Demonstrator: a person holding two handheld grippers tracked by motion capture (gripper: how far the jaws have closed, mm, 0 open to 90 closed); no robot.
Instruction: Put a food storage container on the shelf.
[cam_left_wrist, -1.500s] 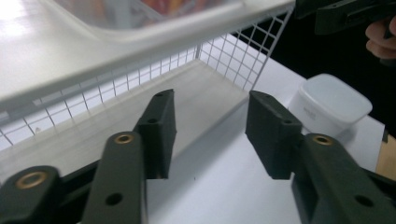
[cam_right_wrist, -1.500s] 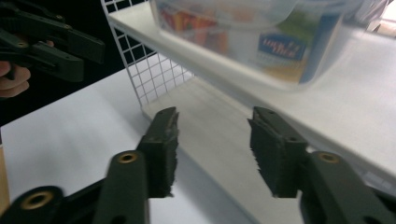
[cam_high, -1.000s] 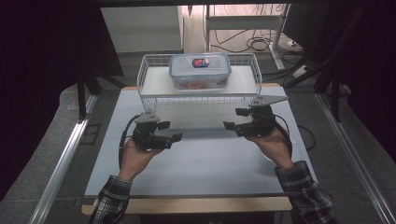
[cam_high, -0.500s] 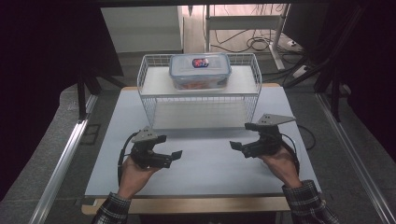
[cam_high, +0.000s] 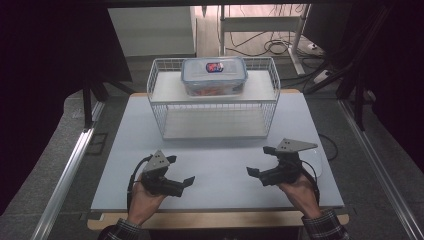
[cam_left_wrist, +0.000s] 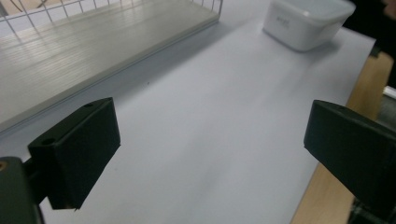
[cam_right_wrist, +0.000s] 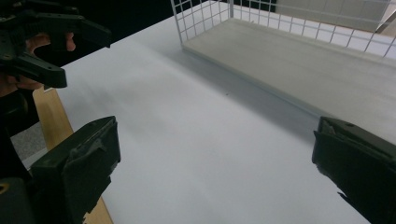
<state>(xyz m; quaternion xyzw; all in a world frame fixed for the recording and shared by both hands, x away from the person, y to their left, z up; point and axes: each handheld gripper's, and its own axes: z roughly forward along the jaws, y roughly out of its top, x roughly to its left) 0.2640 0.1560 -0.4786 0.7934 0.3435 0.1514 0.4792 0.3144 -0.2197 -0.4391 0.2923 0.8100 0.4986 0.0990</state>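
Table: white table (cam_high: 220, 165) in a dark room.
Rack: white wire rack (cam_high: 214, 100), lidded clear container (cam_high: 214, 76) on top.
Claws: left claw (cam_high: 186, 182) and right claw (cam_high: 252, 173) both spread wide with nothing between, jaws just opening.

A: Any readable text in the shots?

B: Nothing legible. The storage box (cam_high: 214, 76) on top of the wire rack (cam_high: 159, 107), upper centre of the high view, has a red and blue sticker (cam_high: 214, 66) on its lid; print too small to make out.

A: And the gripper views?

B: The white container (cam_left_wrist: 306, 21), upper right of the left gripper view, has a faint grey mark (cam_left_wrist: 283, 19) on its side. Looks like lettering, but blurred, can't read it. No numbers or signs anywhere else.
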